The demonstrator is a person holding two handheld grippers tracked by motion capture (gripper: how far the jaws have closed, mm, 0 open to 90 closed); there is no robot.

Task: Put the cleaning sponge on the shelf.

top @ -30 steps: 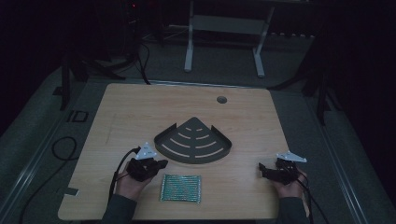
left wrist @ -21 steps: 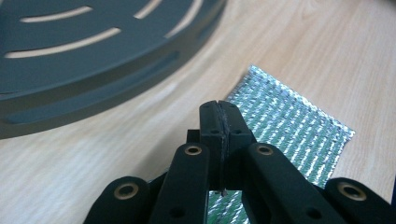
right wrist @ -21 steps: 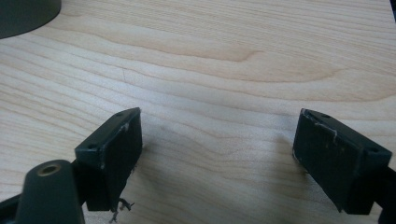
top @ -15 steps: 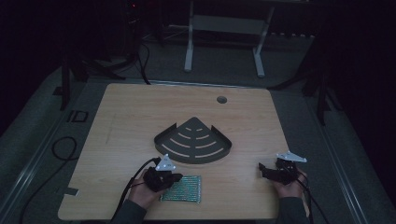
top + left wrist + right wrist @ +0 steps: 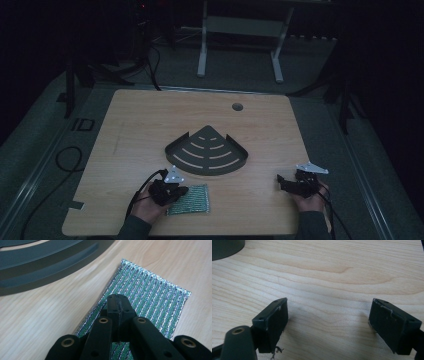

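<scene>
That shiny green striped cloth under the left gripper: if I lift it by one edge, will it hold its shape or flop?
Probably flop: the green striped cloth lies thin and flat on the table, with wavy edges. It looks light, so a push may bunch it. Its metallic weave might be slippery against the left gripper, whose jaws are closed over it.

The letters "ID" are marked on the floor (image 5: pixel 60 140) left of the table (image 5: pixel 150 120).
</scene>
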